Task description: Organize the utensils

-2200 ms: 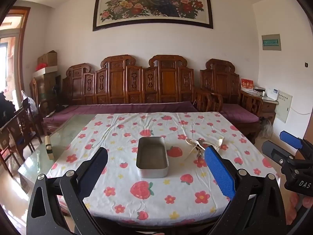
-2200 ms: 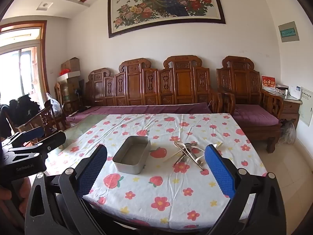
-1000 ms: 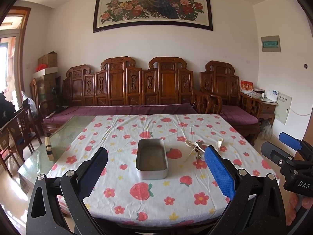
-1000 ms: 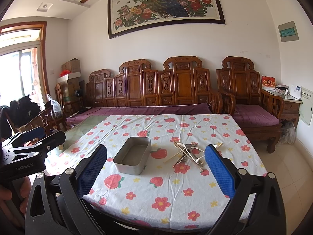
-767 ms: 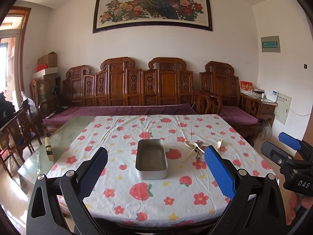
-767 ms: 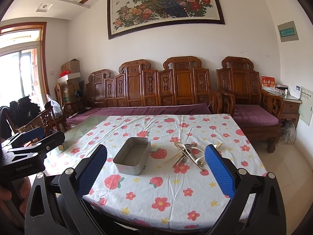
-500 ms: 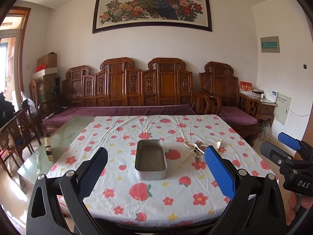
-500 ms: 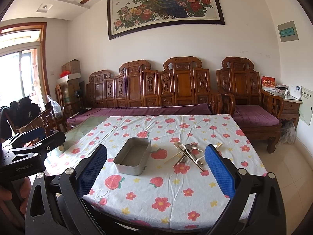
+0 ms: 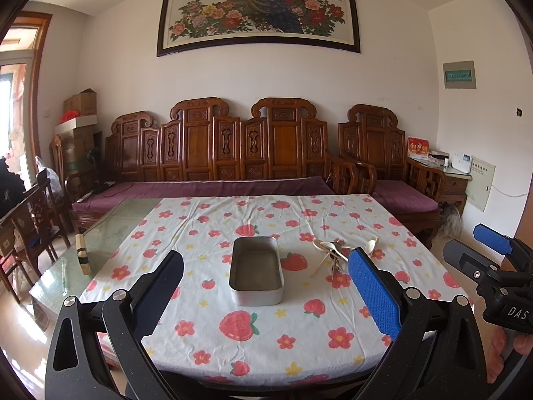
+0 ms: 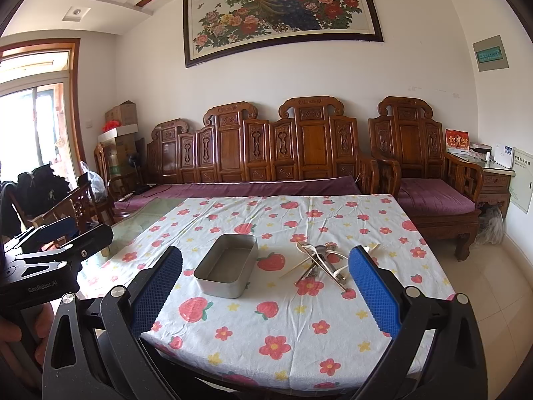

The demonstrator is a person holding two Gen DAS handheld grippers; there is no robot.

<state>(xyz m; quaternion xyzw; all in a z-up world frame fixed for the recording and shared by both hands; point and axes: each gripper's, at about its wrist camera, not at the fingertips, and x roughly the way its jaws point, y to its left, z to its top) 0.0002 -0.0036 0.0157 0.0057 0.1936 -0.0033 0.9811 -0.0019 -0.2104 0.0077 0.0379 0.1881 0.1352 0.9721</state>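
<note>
Utensils [image 10: 319, 263] lie in a crossed heap just inside the right gripper's [image 10: 265, 286] right finger, clear only in its view; the left view half-hides them [image 9: 333, 255] behind a blue pad. Both grippers, left [image 9: 266, 286] included, gape empty short of the table, the metal tin [image 9: 256, 270] straight ahead between the left's fingers.

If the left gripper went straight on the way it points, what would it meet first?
Probably the metal tin, centred between the open left gripper fingers, with only bare tablecloth before it; the height of approach is unclear.
</note>
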